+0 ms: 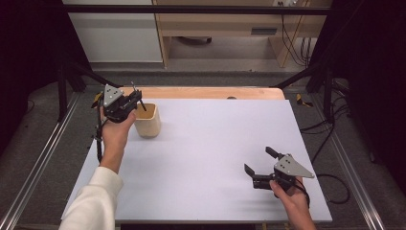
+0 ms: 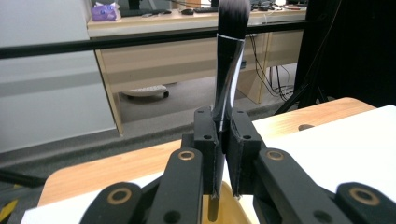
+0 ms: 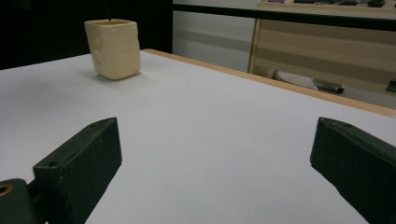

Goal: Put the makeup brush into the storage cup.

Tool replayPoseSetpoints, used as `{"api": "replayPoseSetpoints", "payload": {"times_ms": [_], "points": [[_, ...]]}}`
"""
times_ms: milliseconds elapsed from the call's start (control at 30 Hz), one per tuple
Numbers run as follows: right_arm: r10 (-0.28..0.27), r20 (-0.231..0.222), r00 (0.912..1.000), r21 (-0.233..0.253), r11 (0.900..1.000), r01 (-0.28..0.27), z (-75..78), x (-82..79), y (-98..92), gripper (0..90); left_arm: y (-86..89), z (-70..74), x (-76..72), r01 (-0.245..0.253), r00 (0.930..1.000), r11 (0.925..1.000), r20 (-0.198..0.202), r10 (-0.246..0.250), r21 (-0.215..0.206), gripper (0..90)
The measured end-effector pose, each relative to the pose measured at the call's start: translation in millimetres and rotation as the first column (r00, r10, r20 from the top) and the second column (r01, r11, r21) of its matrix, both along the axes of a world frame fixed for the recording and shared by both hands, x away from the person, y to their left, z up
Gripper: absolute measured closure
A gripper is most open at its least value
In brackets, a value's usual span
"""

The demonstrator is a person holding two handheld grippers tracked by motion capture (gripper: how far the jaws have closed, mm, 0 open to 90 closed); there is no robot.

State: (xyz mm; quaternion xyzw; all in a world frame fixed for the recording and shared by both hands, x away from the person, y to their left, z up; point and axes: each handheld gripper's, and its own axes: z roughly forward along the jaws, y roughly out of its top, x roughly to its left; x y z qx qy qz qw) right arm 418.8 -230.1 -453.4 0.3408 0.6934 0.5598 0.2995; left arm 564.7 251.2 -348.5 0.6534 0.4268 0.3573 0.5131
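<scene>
A cream square cup (image 1: 148,120) stands at the back left of the white table top (image 1: 210,139). My left gripper (image 1: 136,98) hangs just over its left rim, shut on the handle of a black brush (image 1: 142,105). In the left gripper view the gripper (image 2: 223,126) clamps the brush (image 2: 229,70) upright, bristles up, with the lower end of the handle going down into the cup (image 2: 226,207). My right gripper (image 1: 258,159) rests low at the front right, open and holding nothing. Its view shows the gripper (image 3: 215,135) with wide jaws and the cup (image 3: 113,46) far off.
A bare wooden strip (image 1: 206,92) runs along the table's back edge. Black frame bars (image 1: 191,8) cross above the far side. Beyond stand a desk (image 2: 187,51) and loose cables (image 1: 299,43) on the floor.
</scene>
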Motion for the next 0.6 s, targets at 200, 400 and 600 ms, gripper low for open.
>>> {"api": "replayPoseSetpoints", "payload": {"times_ms": [200,400,600], "points": [[0.001,-0.001,1.0000,0.002,1.000,-0.001,0.1,0.2,0.0,2.5,-0.1,-2.7,0.8,-0.006,0.9999,0.9999,-0.011,0.006,0.014,83.5],[0.006,-0.001,1.0000,0.000,1.000,-0.006,0.1,0.5,0.5,2.5,-1.4,-3.7,-1.3,-0.002,0.9999,0.9997,-0.011,0.002,0.026,83.5],[0.003,-0.001,1.0000,0.004,1.000,-0.003,0.9,0.4,-0.7,2.7,-0.5,-10.4,-1.6,-0.012,0.9997,0.9996,-0.021,0.012,0.024,83.5]]}}
